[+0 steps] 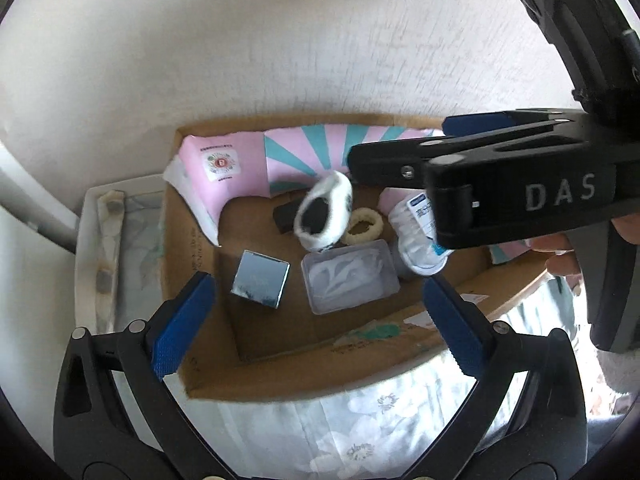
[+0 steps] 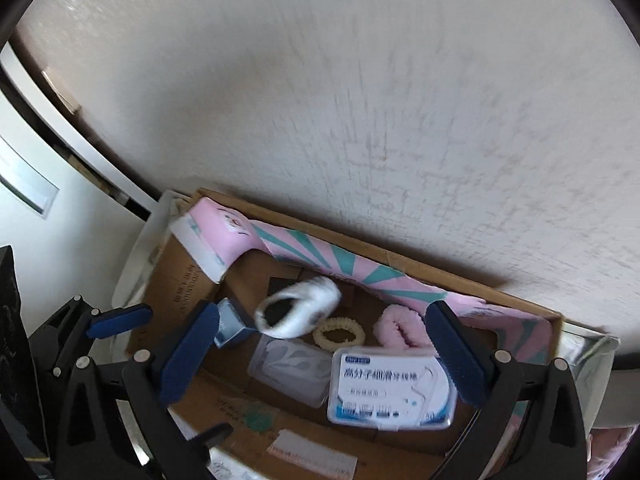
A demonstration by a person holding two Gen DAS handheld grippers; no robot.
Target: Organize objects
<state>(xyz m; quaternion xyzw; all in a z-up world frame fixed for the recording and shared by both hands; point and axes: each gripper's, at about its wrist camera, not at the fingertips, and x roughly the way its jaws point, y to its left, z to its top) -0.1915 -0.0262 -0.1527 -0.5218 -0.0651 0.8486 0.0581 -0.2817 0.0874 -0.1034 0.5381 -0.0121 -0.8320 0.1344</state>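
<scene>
An open cardboard box (image 1: 200, 240) (image 2: 520, 304) holds several small items. A white-and-black ring-shaped band (image 1: 324, 212) (image 2: 298, 312) looks blurred, in mid-air over the box floor. Below it lie a cream scrunchie (image 1: 364, 232) (image 2: 340, 334), a clear plastic case (image 1: 350, 280) (image 2: 288, 368), a shiny blue cube (image 1: 260, 278) (image 2: 230, 326), a floss-pick box (image 2: 390, 388) (image 1: 416, 240) and a pink scrunchie (image 2: 400, 326). My left gripper (image 1: 316, 320) is open and empty above the box's near side. My right gripper (image 2: 320, 358) is open and empty over the box; its body (image 1: 512, 200) crosses the left wrist view.
A pink-and-teal printed flap (image 1: 304, 152) (image 2: 320, 256) lines the box's far wall. The box sits against a textured white wall (image 2: 360, 100) on a floral cloth (image 1: 360, 432). A white tray (image 1: 100, 240) stands to the left. A dark flat item (image 1: 286, 216) lies under the band.
</scene>
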